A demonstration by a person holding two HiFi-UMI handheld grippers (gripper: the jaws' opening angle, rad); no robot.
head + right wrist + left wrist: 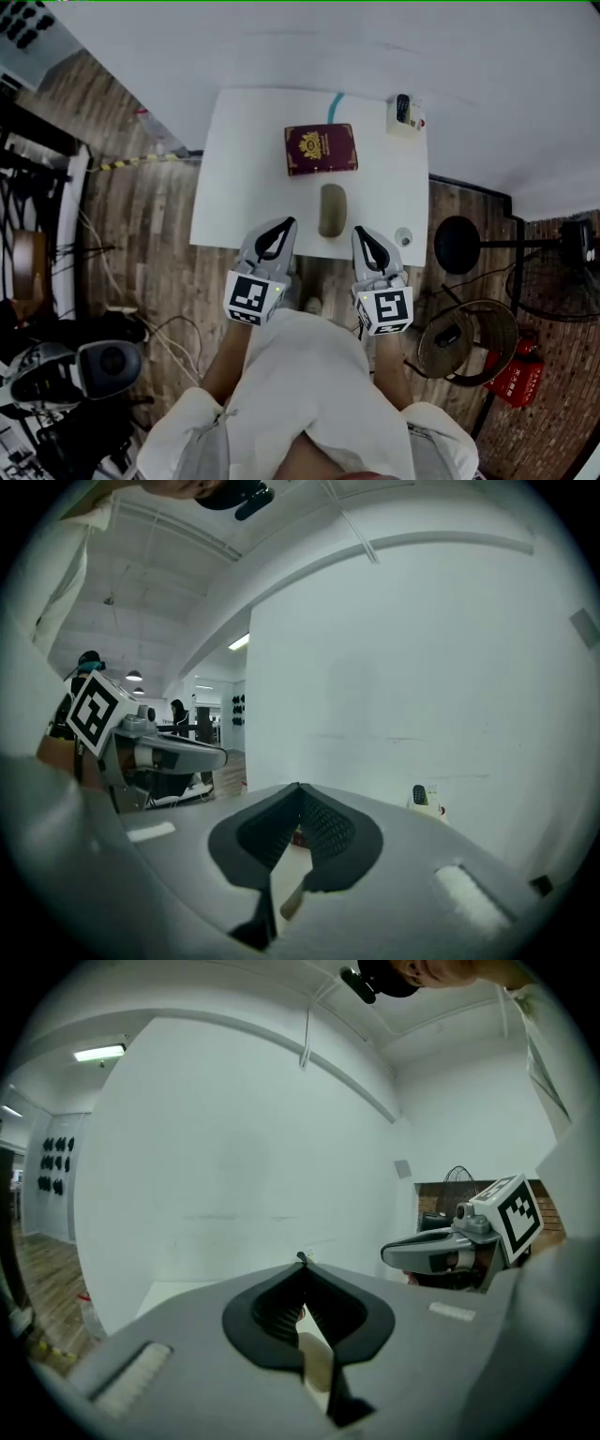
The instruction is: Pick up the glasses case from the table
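The olive-grey glasses case (332,210) lies lengthwise on the white table (234,187), near its front edge. My two grippers hover over that edge on either side of the case, touching nothing. The left gripper (288,223) is just left of the case, its jaws together and empty. The right gripper (357,231) is just right of it, jaws also together and empty. In the left gripper view the jaws of the left gripper (301,1258) meet at the tip, and the right gripper (441,1251) shows beside it. In the right gripper view the right gripper (299,786) is closed.
A maroon booklet (321,148) lies behind the case. A small white box with a black item (405,114) sits at the table's far right corner, a small round object (403,237) at its near right. A white wall backs the table. A black round base (457,244) and a basket (466,339) stand at the right.
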